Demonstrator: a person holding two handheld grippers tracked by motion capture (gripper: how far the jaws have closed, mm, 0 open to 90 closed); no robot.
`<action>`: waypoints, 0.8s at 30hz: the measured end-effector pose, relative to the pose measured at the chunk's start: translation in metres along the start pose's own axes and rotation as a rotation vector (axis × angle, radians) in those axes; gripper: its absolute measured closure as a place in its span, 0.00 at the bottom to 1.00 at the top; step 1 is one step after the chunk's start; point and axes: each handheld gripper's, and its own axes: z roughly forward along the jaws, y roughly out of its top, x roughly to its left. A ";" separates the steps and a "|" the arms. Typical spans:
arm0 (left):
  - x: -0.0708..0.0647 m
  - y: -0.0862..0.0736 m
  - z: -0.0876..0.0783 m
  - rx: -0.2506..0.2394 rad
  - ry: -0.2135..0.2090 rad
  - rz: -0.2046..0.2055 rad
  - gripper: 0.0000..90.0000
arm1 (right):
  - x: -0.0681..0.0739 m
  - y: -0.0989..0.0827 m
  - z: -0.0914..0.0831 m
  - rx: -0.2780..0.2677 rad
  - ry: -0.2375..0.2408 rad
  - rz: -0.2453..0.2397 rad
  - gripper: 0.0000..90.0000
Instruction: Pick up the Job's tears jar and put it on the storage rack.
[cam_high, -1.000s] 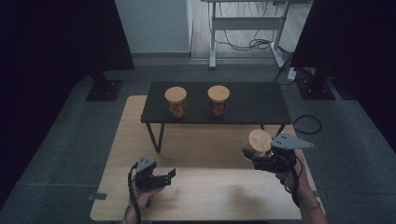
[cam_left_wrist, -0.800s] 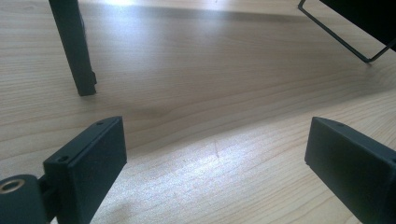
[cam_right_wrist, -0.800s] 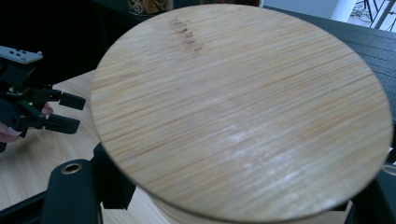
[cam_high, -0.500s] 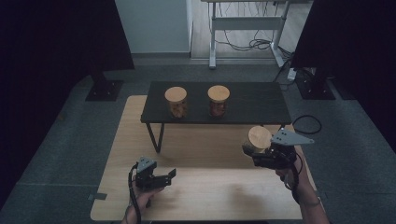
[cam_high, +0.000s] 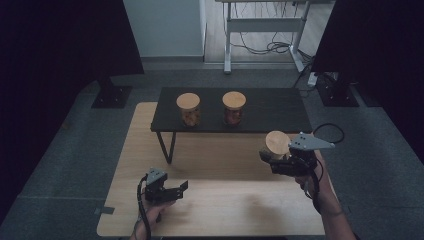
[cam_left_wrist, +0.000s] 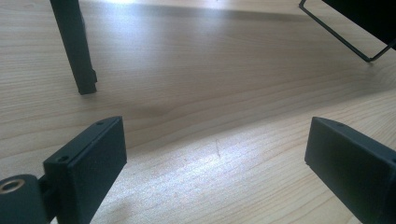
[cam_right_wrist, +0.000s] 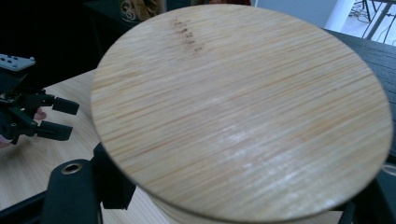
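My right gripper (cam_high: 271, 158) is shut on a glass jar with a round bamboo lid (cam_high: 276, 143), held above the right side of the wooden table (cam_high: 225, 205), just in front of the black shelf (cam_high: 280, 112). In the right gripper view the lid (cam_right_wrist: 243, 112) sits close to the camera, with a black jaw on each side of the jar below it. Two similar jars (cam_high: 188, 108) (cam_high: 234, 107) stand side by side on the shelf. My left gripper (cam_high: 180, 189) (cam_left_wrist: 215, 158) is open low over the table's front left, with nothing between its jaws.
The black shelf stands on thin metal legs (cam_left_wrist: 74, 46) on the wooden table. A black cable (cam_high: 332, 131) loops on the floor at the right. Dark stands and a desk frame (cam_high: 260, 30) are beyond the table. My left gripper (cam_right_wrist: 58, 119) also appears in the right gripper view.
The right gripper with its jar has shifted slightly toward the black shelf. The left gripper has stayed where it was.
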 end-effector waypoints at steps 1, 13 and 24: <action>0.000 0.000 0.000 0.001 0.000 0.000 0.06 | -0.001 0.000 0.000 -0.002 0.003 -0.002 0.27; 0.000 0.000 -0.001 -0.003 0.002 0.000 0.06 | -0.004 0.006 0.001 -0.011 0.018 -0.020 0.27; 0.001 0.000 0.000 -0.001 0.004 -0.004 0.06 | -0.008 0.011 0.009 -0.003 0.004 -0.025 0.27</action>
